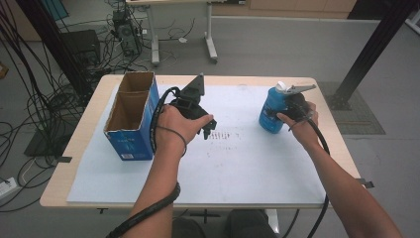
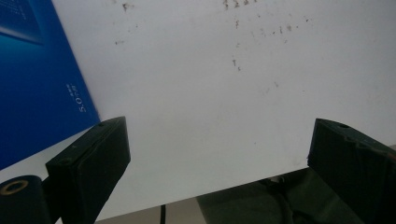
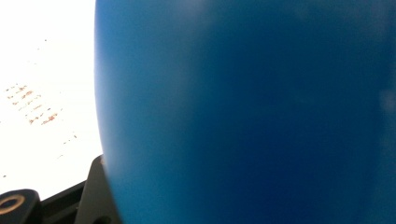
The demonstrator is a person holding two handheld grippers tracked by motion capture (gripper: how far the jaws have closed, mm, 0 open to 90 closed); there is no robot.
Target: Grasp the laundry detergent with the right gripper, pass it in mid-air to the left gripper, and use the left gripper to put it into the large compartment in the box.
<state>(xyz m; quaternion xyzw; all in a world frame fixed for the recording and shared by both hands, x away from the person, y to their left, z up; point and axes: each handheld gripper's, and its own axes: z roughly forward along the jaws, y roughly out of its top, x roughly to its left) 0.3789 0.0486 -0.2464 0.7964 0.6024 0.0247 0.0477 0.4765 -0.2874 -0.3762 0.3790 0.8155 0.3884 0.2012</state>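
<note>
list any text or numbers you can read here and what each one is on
"50", with tiny unreadable characters above it, printed sideways in white on the blue box, seen in the left gripper view.
White print on the blue box's front face in the high view: too small to read.
Blue bottle at the right hand-held gripper: no print visible in either view.
Marks on the white mat: specks, not lettering.

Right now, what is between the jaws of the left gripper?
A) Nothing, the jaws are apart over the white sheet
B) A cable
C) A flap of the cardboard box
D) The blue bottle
A: in the left gripper view the left gripper has its jaws wide apart, with bare white sheet between them; the blue box stands off to the side.
</note>
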